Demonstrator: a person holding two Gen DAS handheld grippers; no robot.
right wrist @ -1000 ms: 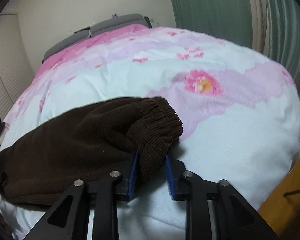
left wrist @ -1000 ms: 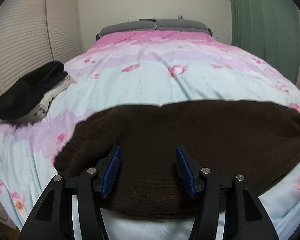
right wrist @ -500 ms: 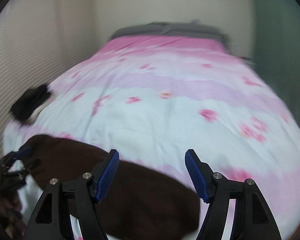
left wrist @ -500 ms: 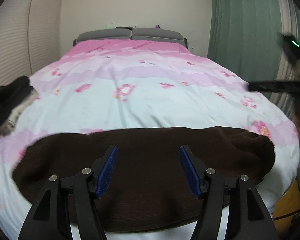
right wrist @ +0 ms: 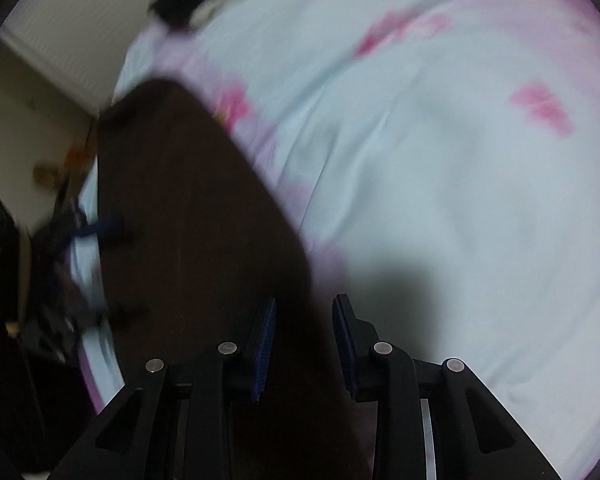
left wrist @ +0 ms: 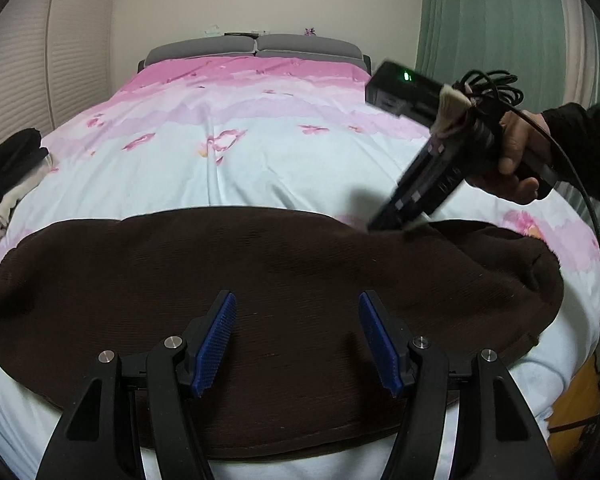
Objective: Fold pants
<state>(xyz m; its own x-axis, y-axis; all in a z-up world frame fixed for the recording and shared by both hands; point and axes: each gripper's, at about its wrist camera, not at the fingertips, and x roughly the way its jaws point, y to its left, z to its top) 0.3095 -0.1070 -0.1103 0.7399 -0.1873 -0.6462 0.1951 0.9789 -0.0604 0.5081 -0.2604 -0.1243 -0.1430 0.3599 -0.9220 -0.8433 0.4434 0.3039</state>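
Pants: the dark brown ribbed-knit pants (left wrist: 284,276) lie flat in a wide band across the near end of the bed, running from the left edge to the right edge of the cover; the fabric shows fine cord-like ribs, shallow ripples along the far edge and a bunched, rounded fold at the right end.
Pants in the right wrist view: the same brown cloth (right wrist: 196,232) appears as a blurred dark slab running diagonally from upper left down to the claw.
Bed cover: a pale blue and pink flowered bed cover (left wrist: 236,152) lies under the pants, smooth apart from a few creases.
Left gripper: the black left gripper with blue ribbed pads (left wrist: 298,340) hangs over the near middle of the pants, its jaws standing apart at a moderate width with nothing clamped between them.
Right gripper: the black right gripper (right wrist: 304,344) points steeply down at the far edge of the pants; its jaws have just been closing and stand narrow, with dark cloth between the pads, but blur and shadow hide whether they pinch it.
Right hand: a hand in a dark sleeve (left wrist: 516,156) holds that gripper's handle above the right part of the pants.
Other clothes: a pile of black and cream clothes (left wrist: 10,176) sits at the left edge of the bed, well apart from the pants.
Headboard: a grey padded headboard (left wrist: 256,46) closes the far end.
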